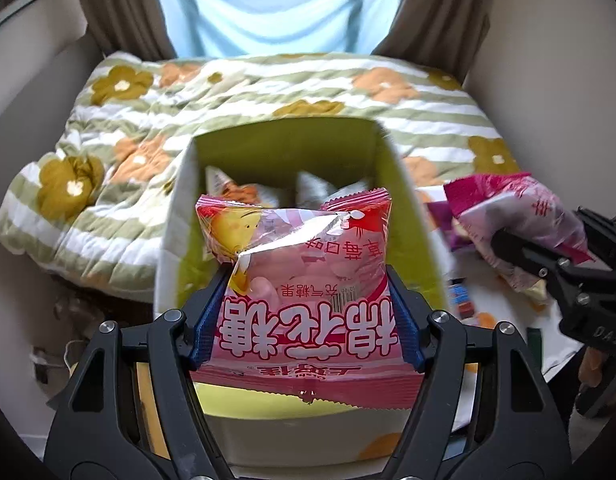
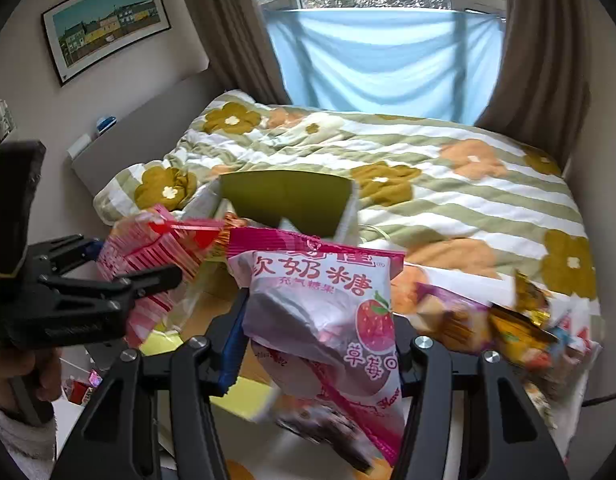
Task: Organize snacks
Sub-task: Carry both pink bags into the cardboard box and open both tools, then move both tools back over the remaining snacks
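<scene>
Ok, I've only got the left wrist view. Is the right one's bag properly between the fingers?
Observer: Yes. The right gripper is shut on the strawberry bag, with a finger on each side.
Operator: Any snacks still outside the box?
Observer: Yes, loose snacks lie to the right of that bag.
Operator: How does my bag look from there?
Observer: The left gripper holds the pink bag, and its striped side shows, near the box.

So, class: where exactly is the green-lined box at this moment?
In the left wrist view the green-lined box stands open at centre, on the edge of the flowered quilt, directly behind the pink marshmallow bag clamped in the left tool.
</scene>
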`<state>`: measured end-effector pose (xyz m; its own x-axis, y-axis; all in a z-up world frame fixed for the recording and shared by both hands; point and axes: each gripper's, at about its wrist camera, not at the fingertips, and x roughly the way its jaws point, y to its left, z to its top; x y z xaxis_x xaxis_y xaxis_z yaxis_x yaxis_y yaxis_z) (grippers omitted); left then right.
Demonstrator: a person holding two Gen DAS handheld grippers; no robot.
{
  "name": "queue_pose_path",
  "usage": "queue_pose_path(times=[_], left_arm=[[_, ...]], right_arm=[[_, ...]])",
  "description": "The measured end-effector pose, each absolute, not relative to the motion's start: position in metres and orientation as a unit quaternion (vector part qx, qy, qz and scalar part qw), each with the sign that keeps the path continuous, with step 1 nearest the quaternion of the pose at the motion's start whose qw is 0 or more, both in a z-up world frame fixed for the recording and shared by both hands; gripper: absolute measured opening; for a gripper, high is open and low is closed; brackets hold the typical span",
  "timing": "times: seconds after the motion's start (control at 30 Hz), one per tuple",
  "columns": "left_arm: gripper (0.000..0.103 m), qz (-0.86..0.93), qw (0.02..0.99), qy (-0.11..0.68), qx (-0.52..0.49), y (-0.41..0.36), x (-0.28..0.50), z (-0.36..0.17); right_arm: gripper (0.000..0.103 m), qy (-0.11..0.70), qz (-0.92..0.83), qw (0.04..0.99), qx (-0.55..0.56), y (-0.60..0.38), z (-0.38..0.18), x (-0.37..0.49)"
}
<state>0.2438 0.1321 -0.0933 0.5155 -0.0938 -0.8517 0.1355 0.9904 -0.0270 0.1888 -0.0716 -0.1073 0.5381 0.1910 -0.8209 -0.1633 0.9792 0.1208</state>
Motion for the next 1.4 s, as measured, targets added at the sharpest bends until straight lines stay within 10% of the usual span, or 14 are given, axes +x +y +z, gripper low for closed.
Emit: queue_pose_path(times=[0.23,0.4,0.93,1.03,1.1,1.4], left_arm=[[0.073,-0.074,0.848,0.523,0.045,0.151,0.262,-0.136],[0.097,-0.082,0.848,0.522,0.05,0.157,0.26,-0.15],[0.097,-0.042,0.859,0.51,0.03,0.187,0.223,-0.14],[0.097,-0.038,0.859,0.51,0.021,0.192,0.223,-0.139],[0.097,-0.036,0.86,0.51,0.016,0.195,0.222,-0.139],[0.097,-0.046,0.858,0.511,0.013,0.194,0.212,-0.141]], right_arm=[[0.052,0.498,0.092,0.862,0.024,-0.04,-0.136,0.216],[0.052,0.516,0.076,0.853,0.022,-0.033,-0.149,0.22],[0.052,0.534,0.129,0.835,0.021,-0.003,-0.163,0.219],[0.068,0.526,0.135,0.839,0.026,-0.001,-0.164,0.218],[0.103,0.515,0.136,0.846,0.033,-0.002,-0.164,0.216],[0.103,0.502,0.13,0.855,0.02,-0.002,-0.161,0.201]])
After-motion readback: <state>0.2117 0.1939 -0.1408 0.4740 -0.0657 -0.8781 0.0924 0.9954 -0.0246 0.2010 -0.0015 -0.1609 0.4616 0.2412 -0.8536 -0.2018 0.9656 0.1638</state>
